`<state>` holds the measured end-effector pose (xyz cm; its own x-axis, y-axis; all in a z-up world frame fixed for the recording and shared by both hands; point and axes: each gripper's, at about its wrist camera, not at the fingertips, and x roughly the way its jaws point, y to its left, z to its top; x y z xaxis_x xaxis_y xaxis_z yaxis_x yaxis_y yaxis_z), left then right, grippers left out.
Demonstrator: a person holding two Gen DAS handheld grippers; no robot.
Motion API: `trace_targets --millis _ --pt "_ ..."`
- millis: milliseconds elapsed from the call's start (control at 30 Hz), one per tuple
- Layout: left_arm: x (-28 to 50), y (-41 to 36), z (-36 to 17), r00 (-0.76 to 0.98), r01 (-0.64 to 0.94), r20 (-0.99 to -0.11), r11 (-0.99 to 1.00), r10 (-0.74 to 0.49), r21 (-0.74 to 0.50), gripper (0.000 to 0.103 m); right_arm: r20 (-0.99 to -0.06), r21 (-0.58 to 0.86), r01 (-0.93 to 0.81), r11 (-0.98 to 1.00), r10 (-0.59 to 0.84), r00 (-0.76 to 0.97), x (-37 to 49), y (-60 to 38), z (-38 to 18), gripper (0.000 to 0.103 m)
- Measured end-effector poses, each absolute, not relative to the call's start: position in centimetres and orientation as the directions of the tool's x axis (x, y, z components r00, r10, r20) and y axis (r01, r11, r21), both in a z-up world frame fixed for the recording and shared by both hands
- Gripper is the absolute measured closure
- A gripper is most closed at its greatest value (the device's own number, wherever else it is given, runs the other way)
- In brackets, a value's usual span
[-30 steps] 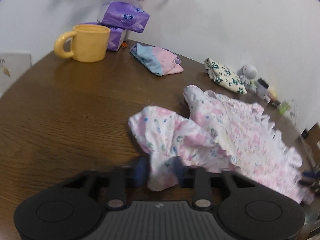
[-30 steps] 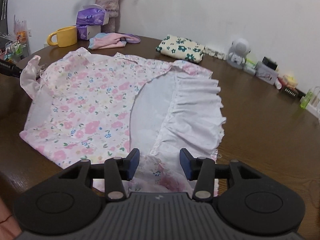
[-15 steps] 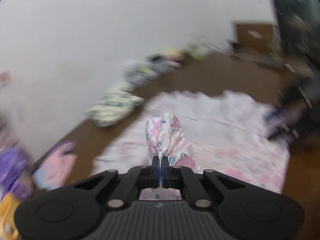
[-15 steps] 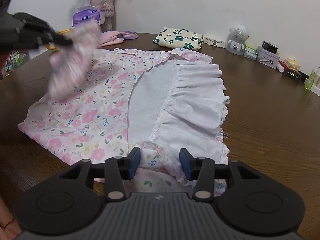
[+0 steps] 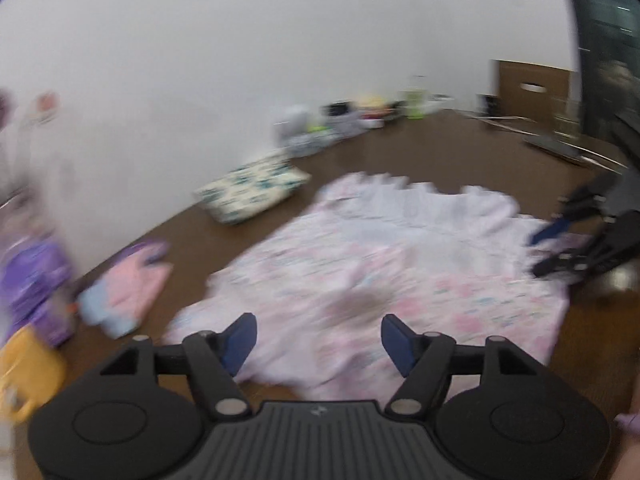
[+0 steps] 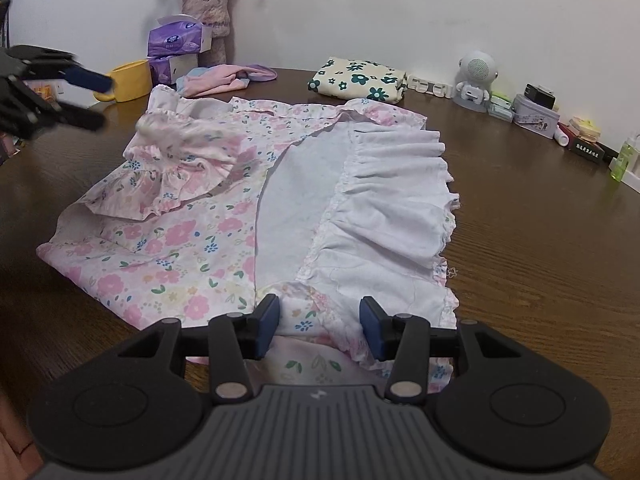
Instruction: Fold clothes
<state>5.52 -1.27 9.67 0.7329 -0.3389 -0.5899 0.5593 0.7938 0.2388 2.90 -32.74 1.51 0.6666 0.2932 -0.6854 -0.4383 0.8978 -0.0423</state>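
Through the left wrist view, which is smeared by motion, we see the left claw (image 5: 319, 340) with its blue pads wide apart and nothing between them, hanging over the near edge of the floral dress (image 5: 360, 264), which lies spread on the brown worktop (image 5: 440, 148). Across the dress the right claw (image 5: 560, 248) shows as a dark blur at the far hem. We judge the dress thin, light and limp: it will sag and bunch wherever it is lifted, and it should slide easily over the smooth wood, so a pinch on a seam, hem or ruffle edge would hold better than a pinch on flat cloth. A yellow mug (image 5: 24, 368) sits at the left edge; we cannot see into it from here. In the right wrist view we look along the right claw (image 6: 319, 326), its pads apart and straddling a fold of the dress's near edge without closing on it. The dress (image 6: 192, 248) lies mostly flat, one side turned over to show the white lining and ruffle (image 6: 384, 216), and a sleeve (image 6: 176, 160) is flopped inward in a loose heap. The left claw (image 6: 84, 100) hovers open beside that sleeve. Beyond stand the mug (image 6: 130, 80), its inside hidden, a tissue box (image 6: 176, 38) with a sheet poking out, and a vase (image 6: 210, 20) holding dried flowers.
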Motion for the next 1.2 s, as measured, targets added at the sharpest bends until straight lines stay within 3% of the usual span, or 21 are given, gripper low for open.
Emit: trace_targets --millis 133,400,567,600,667,700,967,1200 --pt "7.5 2.3 8.6 0.722 0.458 -0.659 0.859 -0.21 0.229 0.034 -0.683 -0.055 -0.435 0.899 0.284 0.673 2.8 -32.5 1.5 0.058" --pt "12.7 1.9 4.9 0.652 0.47 -0.733 0.861 -0.193 0.191 0.045 -0.682 -0.058 -0.426 0.903 0.275 0.677 2.8 -32.3 1.5 0.058" --pt "14.9 0.4 3.4 0.651 0.452 -0.742 0.867 -0.161 0.209 0.058 -0.679 -0.065 -0.423 0.904 0.271 0.682 2.7 -32.2 1.4 0.058" --pt "15.2 0.3 3.4 0.657 0.438 -0.74 0.873 -0.147 0.216 0.061 -0.678 -0.067 -0.423 0.904 0.27 0.684 2.6 -32.2 1.4 0.058" --pt "15.3 0.1 3.6 0.68 0.43 -0.721 0.87 -0.136 0.242 0.097 -0.677 -0.072 -0.423 0.903 0.267 0.686 2.5 -32.1 1.4 0.058" --pt "15.3 -0.1 3.7 0.692 0.432 -0.71 0.864 -0.133 0.259 0.1 -0.676 -0.074 -0.423 0.903 0.266 0.688 2.5 -32.1 1.4 0.058" --pt "13.0 0.1 5.2 0.8 0.421 -0.6 0.735 -0.024 0.532 0.102 -0.67 -0.089 -0.414 0.906 0.253 0.698 2.3 -31.9 1.3 0.056" --pt "10.7 0.3 4.8 0.887 0.348 -0.445 0.458 0.12 0.818 0.101 -0.667 -0.115 -0.404 0.908 0.231 0.709 2.1 -31.6 1.3 0.056"
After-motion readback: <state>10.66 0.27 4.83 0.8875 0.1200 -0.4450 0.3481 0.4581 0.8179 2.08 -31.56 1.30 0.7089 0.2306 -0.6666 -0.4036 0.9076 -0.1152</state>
